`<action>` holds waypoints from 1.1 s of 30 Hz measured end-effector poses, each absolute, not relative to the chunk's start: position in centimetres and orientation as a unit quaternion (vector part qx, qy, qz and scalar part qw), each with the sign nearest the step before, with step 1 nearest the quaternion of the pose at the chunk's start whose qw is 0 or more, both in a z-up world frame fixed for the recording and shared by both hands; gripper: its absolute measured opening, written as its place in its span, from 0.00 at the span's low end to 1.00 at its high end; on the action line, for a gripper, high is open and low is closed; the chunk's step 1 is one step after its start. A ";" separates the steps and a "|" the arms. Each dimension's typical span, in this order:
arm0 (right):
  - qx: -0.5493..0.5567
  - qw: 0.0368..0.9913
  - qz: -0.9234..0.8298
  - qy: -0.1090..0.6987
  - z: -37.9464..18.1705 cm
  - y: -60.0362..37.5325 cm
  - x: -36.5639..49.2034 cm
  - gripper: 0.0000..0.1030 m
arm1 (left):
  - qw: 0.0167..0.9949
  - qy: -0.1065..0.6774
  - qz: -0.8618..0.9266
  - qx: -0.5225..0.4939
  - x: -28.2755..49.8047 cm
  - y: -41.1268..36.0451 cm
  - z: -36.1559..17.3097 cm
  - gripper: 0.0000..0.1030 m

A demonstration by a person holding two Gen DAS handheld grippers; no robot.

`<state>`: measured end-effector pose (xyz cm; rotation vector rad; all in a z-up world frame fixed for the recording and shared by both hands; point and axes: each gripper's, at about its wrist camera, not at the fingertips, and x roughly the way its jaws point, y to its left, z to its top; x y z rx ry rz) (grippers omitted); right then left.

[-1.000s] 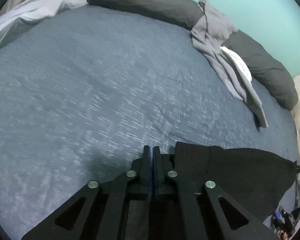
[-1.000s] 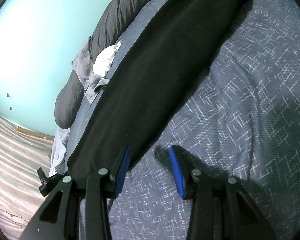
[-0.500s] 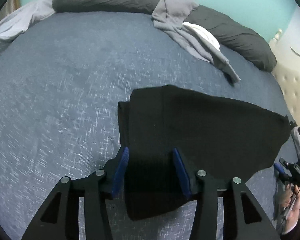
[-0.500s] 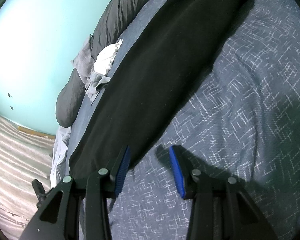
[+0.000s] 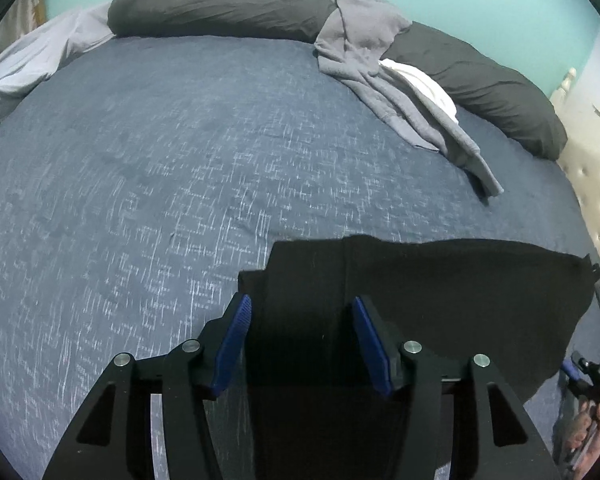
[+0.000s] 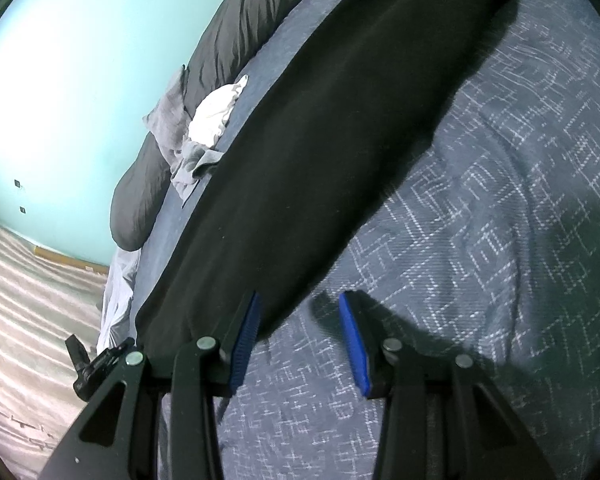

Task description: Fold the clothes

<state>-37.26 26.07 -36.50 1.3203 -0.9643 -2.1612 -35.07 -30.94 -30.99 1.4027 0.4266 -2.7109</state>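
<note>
Two claws are in my views, and both stand spread with nothing pinched between their blue pads. My left claw [image 5: 298, 334] hangs over the near end of the black garment [image 5: 440, 292], which lies flat on the blue bedspread [image 5: 160, 168]; dark cloth fills the gap between the fingers, but the pads sit clear to either side of it. From that view the garment runs off to the right, toward a person's hand [image 5: 584, 436] gripping the other tool at the frame's edge. My right claw [image 6: 298, 334] sits low by the garment's edge: the cloth [image 6: 340, 140] stretches away as a long dark band, its border passing just beside the left pad, while the right pad is over bare bedspread [image 6: 500, 220]. Across the bed, a grey top [image 5: 380, 68] is draped over the dark pillows [image 5: 220, 4], with a white cloth [image 5: 424, 84] tucked against it. Beyond the bed I see a turquoise wall [image 6: 80, 72]
</note>
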 end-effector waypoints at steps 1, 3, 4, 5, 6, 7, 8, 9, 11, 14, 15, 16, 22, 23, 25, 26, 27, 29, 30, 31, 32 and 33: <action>0.477 0.218 -0.780 -0.342 -36.3 25.9 -37.3 0.40 | 0.028 0.138 -0.880 0.454 -35.4 -31.0 -30.9 0.56; 0.480 0.230 -0.786 -0.315 -35.4 25.0 -37.4 0.46 | 0.023 0.138 -0.880 0.454 -35.8 -31.2 -30.9 0.56; 0.481 0.235 -0.790 -0.297 -34.7 24.4 -38.1 0.46 | 0.019 0.137 -0.879 0.457 -36.1 -31.3 -30.9 0.56; 0.483 0.240 -0.794 -0.280 -34.0 23.8 -38.7 0.46 | 0.017 0.134 -0.879 0.457 -36.2 -31.4 -30.9 0.56; 0.484 0.245 -0.798 -0.263 -33.4 23.2 -39.3 0.46 | 0.015 0.130 -0.880 0.457 -36.4 -31.4 -30.8 0.56; 0.485 0.249 -0.802 -0.245 -32.7 22.6 -39.9 0.46 | 0.011 0.127 -0.880 0.458 -36.6 -31.4 -30.8 0.56; 0.486 0.253 -0.805 -0.228 -32.0 22.0 -40.6 0.46 | 0.008 0.123 -0.881 0.457 -36.7 -31.4 -30.8 0.56; 0.486 0.258 -0.808 -0.210 -31.4 21.4 -41.2 0.46 | 0.006 0.121 -0.882 0.456 -36.9 -31.4 -30.8 0.56; 0.487 0.266 -0.813 -0.175 -30.1 20.2 -42.4 0.53 | 0.001 0.125 -0.882 0.455 -37.1 -31.6 -30.8 0.56; 0.487 0.278 -0.819 -0.121 -28.1 18.4 -44.3 0.57 | -0.002 0.128 -0.882 0.454 -37.4 -31.8 -31.0 0.56; 0.488 0.281 -0.820 -0.100 -27.5 17.6 -45.1 0.57 | -0.003 0.127 -0.882 0.454 -37.5 -31.9 -31.0 0.56; 0.489 0.282 -0.822 -0.074 -27.1 16.5 -46.1 0.57 | -0.005 0.126 -0.882 0.454 -37.7 -31.9 -31.0 0.57; 0.514 0.299 -0.803 0.043 -28.8 11.4 -51.1 0.57 | -0.017 0.113 -0.880 0.460 -38.5 -31.8 -31.3 0.57; 0.514 0.301 -0.801 0.065 -29.3 10.6 -51.7 0.57 | -0.018 0.112 -0.881 0.460 -38.6 -31.8 -31.3 0.57; 0.501 0.298 -0.805 0.107 -29.8 9.6 -52.4 0.57 | -0.022 0.111 -0.881 0.459 -38.8 -31.8 -31.4 0.57; 0.494 0.300 -0.807 0.123 -30.0 9.2 -52.7 0.57 | -0.023 0.111 -0.881 0.459 -38.8 -31.8 -31.4 0.57; 0.493 0.305 -0.804 0.136 -30.3 8.9 -53.0 0.57 | -0.025 0.111 -0.881 0.458 -38.8 -31.9 -31.5 0.57; 0.486 0.313 -0.799 0.168 -30.9 8.0 -53.5 0.57 | -0.028 0.110 -0.882 0.457 -38.7 -31.8 -31.6 0.57; 0.476 0.314 -0.799 0.191 -31.0 7.5 -53.5 0.57 | -0.030 0.107 -0.883 0.457 -38.7 -31.7 -31.6 0.57; 0.470 0.314 -0.799 0.206 -31.2 7.3 -53.6 0.57 | -0.031 0.104 -0.883 0.456 -38.6 -31.6 -31.7 0.57; 0.467 0.315 -0.797 0.219 -31.4 7.0 -53.6 0.57 | -0.031 0.102 -0.884 0.454 -38.6 -31.6 -31.6 0.57; 0.464 0.316 -0.795 0.230 -31.6 6.7 -53.7 0.57 | -0.031 0.100 -0.886 0.452 -38.5 -31.5 -31.6 0.57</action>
